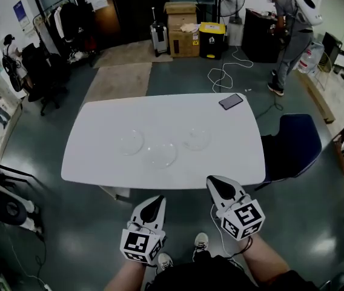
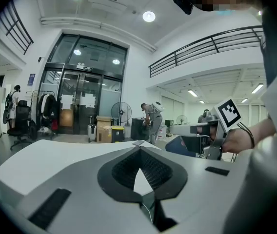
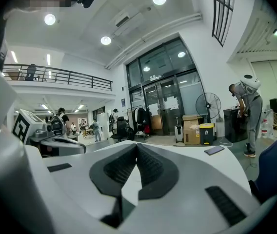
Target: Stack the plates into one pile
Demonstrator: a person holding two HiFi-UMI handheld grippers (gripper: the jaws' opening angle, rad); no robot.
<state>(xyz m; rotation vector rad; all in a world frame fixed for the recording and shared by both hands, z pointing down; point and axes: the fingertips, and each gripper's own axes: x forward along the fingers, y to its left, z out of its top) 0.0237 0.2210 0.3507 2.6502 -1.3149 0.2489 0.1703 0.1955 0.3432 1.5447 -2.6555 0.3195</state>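
Three clear glass plates lie apart on the white table [image 1: 99,156]: one at the left [image 1: 130,142], one nearer the front in the middle [image 1: 160,154], one at the right [image 1: 196,138]. My left gripper [image 1: 154,202] is shut and empty, held below the table's front edge. The right gripper [image 1: 215,183] is shut too, its tip just at the front edge. In the left gripper view the jaws [image 2: 139,151] meet at the tip with the tabletop [image 2: 46,152] beyond. From the right gripper view the shut jaws [image 3: 136,147] point across the table [image 3: 197,157]; the plates do not show.
A dark phone [image 1: 231,101] lies at the table's far right corner. A blue chair [image 1: 296,143] stands at the right side. Boxes [image 1: 181,29] and a yellow bin [image 1: 211,39] stand beyond, and a person [image 1: 290,35] bends at a cabinet. White cable [image 1: 223,74] lies on the floor.
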